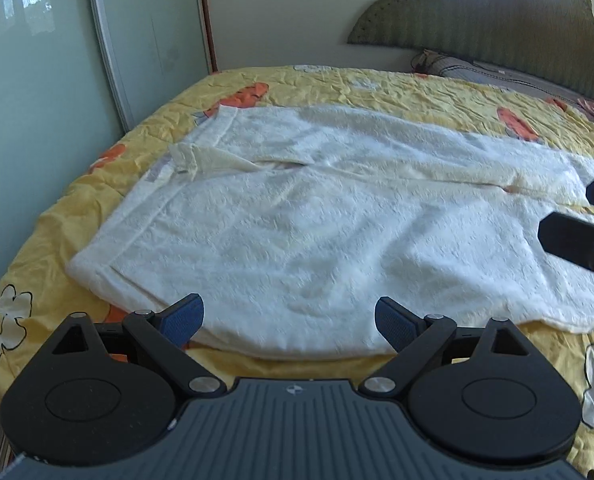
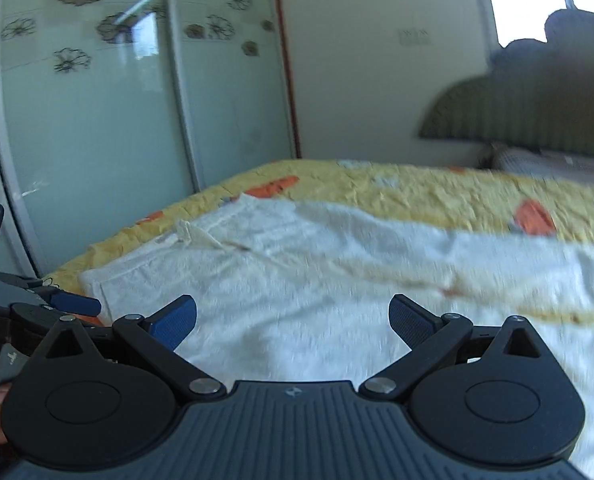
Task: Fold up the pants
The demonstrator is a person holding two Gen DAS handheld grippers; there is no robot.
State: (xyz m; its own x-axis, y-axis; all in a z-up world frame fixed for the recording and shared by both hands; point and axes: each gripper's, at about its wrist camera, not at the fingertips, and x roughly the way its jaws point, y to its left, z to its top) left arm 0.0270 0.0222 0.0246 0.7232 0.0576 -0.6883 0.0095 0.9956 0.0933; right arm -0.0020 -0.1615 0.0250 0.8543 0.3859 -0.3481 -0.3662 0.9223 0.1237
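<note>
Pants [image 1: 317, 208] cream, spread flat on yellow bedspread [image 1: 397, 88], directly ahead of both jaw sets. Long axis crosswise to jaws, waistband [image 1: 201, 160] far left, legs running right. Left gripper [image 1: 289, 316] spread wide, empty, near hem just beyond fingertips; judged nearer. Right gripper [image 2: 293, 320] likewise agape, empty, over leg cloth, view blurred. Wardrobe doors [image 2: 97, 120] beyond bed.
</note>
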